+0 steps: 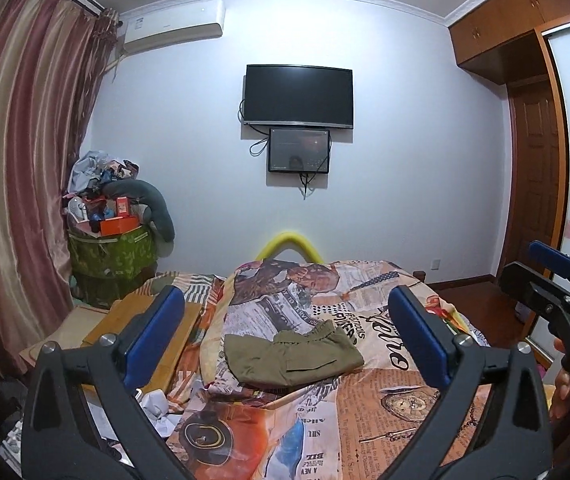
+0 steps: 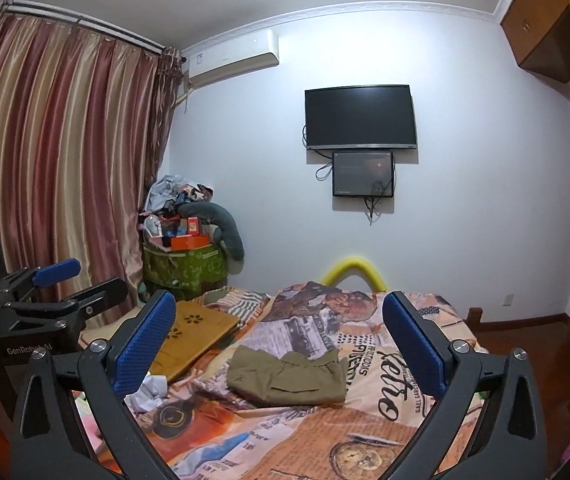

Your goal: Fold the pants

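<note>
**Folded pants on a printed bedspread, both grippers held apart above the bed**

Ahead of both tools lies a bed covered by a bedspread (image 1: 385, 412) printed in collage fashion with newspaper columns, a pocket watch and portrait figures in orange, cream and black. Beyond its far end a yellow foam arch (image 1: 289, 242) rises against a pale wall. On that wall hang a dark television (image 1: 299, 94), a smaller screen (image 1: 299, 150) directly beneath it with loose cables, and, toward the upper left, a white air conditioner (image 1: 173, 26). Striped red and gold curtains (image 2: 53, 160) fill the left side; a green bin (image 2: 185, 268) heaped with boxes and clothing stands in the corner beside them. Wooden cabinets (image 1: 513, 20) occupy the upper right. A perforated wooden board (image 2: 193, 330) rests left of the bedspread, with crumpled white paper (image 2: 151, 392) near it.

Legible print on the bedspread includes "Retro"; smaller lines cannot be read with confidence. The neighbouring tool's body carries "GenRobot.AI", partly hidden.

The pants (image 1: 295, 356), olive green, lie folded into a compact rectangle on the bedspread, elastic waistband uppermost and a slit pocket showing, centred ahead between each tool's fingers.

The left gripper (image 1: 285, 336) and right gripper (image 2: 279, 344) both stand with blue-padded fingers wide apart, holding nothing, clear of the pants.
</note>
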`<state>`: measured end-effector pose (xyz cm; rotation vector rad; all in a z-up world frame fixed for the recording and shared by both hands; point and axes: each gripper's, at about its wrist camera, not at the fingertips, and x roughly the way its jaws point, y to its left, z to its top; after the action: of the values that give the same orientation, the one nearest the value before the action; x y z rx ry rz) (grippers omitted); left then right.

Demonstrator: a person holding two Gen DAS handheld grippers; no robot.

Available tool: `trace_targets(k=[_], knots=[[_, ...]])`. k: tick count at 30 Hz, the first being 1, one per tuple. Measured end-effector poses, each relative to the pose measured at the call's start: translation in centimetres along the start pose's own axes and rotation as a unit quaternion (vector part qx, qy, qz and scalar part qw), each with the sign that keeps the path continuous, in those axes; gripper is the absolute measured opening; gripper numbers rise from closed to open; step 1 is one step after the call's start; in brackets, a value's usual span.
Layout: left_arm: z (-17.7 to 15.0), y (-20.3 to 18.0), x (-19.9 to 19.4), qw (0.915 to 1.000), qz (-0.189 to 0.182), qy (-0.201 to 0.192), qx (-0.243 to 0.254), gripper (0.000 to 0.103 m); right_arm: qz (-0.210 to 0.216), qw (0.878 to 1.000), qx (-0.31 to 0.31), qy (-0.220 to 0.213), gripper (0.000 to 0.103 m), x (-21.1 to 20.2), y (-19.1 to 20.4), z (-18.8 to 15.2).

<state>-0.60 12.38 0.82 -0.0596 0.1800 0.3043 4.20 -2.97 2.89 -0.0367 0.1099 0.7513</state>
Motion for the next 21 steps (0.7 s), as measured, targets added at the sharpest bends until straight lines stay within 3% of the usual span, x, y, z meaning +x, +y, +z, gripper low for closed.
trace_targets(k=[21], knots=[[-0.79, 0.26, 0.48, 0.9999, -0.003, 0.011, 0.001, 0.103, 0.001, 1.000, 0.011, 0.014, 0.103, -0.31, 0.02, -0.81]])
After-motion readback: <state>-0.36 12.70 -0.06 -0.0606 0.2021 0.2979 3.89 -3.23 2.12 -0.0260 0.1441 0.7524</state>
